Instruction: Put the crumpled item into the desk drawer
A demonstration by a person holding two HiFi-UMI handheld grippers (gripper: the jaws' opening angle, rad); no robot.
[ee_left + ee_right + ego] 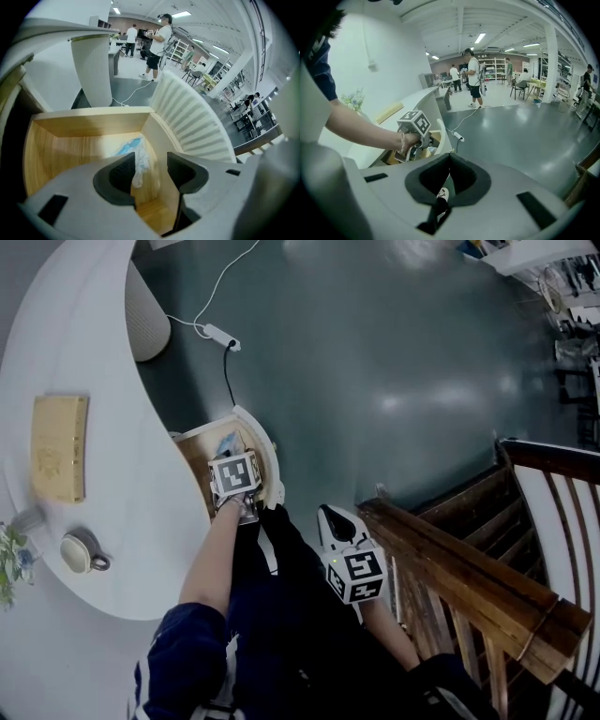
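Wooden drawer (pixel 89 125) open – crumpled item (pixel 134 152) white-blue, lying inside; left gripper (pixel 150 174) spread – right gripper (pixel 449 182) pressed together.

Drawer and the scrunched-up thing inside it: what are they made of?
The drawer looks like pale wood or wood-look board, smooth and matte: faint grain runs along its walls and floor. Its ribbed front looks white and matte; painted wood or plastic, I cannot tell. The crumpled item looks like thin paper or plastic film, white and light blue, going by its soft creases.
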